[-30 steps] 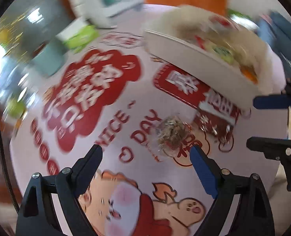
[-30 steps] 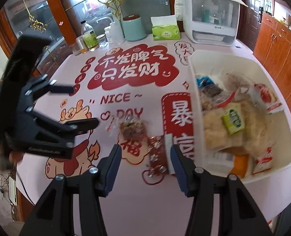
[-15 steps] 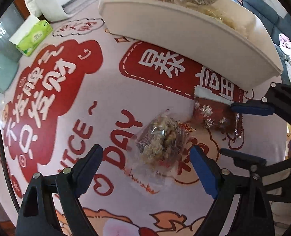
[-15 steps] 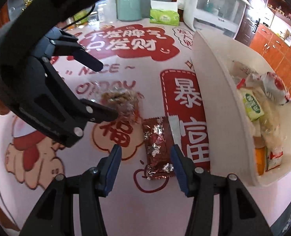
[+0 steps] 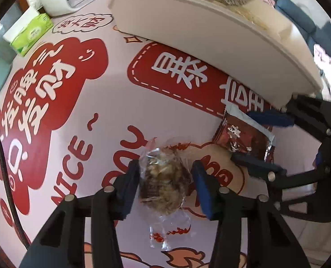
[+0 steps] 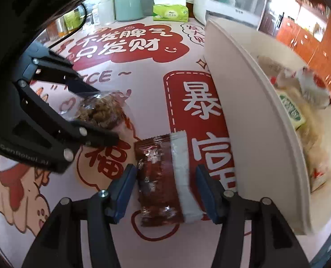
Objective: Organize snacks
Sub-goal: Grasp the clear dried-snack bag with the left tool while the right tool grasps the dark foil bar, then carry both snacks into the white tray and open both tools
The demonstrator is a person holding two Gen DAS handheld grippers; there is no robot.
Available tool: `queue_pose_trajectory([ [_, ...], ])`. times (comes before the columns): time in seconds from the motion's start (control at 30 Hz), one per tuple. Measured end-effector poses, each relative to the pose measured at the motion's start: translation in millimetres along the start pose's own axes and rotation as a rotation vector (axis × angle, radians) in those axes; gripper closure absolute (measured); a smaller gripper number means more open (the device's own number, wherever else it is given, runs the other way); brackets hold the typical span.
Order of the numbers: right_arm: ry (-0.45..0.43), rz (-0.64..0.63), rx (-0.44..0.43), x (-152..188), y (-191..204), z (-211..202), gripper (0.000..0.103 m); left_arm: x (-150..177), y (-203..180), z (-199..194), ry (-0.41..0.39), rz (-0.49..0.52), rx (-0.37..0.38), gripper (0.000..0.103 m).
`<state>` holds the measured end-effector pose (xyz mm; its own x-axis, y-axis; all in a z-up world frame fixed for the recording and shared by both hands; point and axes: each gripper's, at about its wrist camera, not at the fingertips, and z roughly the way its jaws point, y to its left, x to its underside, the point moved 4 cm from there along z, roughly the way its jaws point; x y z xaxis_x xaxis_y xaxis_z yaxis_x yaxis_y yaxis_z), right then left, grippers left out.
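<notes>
Straddling one snack each so both could go to the white bin (image 6: 250, 102) at frame right, the left tongs (image 5: 165, 167) stood open around the clear cluster pack (image 5: 165, 178) at lower centre, the right tongs (image 6: 164, 174) open around the red bar (image 6: 156, 178) on the table (image 6: 143, 84).

A home dining room is showing here: a surface (image 6: 143, 71) wearing a festive red-and-pink printed cover, a tissue box (image 6: 170, 13) and teal canister (image 6: 129, 6) sitting at its far edge, wooden cabinets (image 6: 310, 42) standing behind, and a blue sofa (image 5: 299, 15) lying nearby.
</notes>
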<state>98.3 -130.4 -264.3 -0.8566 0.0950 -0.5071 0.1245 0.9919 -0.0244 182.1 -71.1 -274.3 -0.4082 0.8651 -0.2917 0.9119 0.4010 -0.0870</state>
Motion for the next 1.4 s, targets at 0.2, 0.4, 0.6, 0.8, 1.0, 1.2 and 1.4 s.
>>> queue_pose_trajectory([
  [0.2,0.013,0.004,-0.018,2,0,-4,0.067,15,2,-13,-0.009,-0.047,-0.037,0.062],
  [0.4,0.018,0.002,-0.055,9,2,-18,0.069,31,-18,-41,-0.041,-0.117,-0.052,0.062],
  [0.6,-0.032,-0.054,-0.115,9,9,-54,0.069,26,-34,-80,-0.095,-0.191,-0.072,0.063],
  [0.8,-0.134,-0.109,-0.162,-3,-6,-106,0.069,-5,-60,-125,-0.185,-0.284,-0.105,0.063],
  [1.0,-0.208,-0.136,-0.162,-26,-58,-147,0.069,-58,-98,-165,-0.285,-0.361,-0.135,0.062],
  [1.2,-0.254,-0.112,-0.151,-57,-132,-173,0.069,-113,-125,-175,-0.343,-0.452,-0.164,0.062],
  [1.4,-0.290,-0.088,-0.109,-89,-187,-181,0.069,-156,-132,-174,-0.373,-0.541,-0.210,0.062],
])
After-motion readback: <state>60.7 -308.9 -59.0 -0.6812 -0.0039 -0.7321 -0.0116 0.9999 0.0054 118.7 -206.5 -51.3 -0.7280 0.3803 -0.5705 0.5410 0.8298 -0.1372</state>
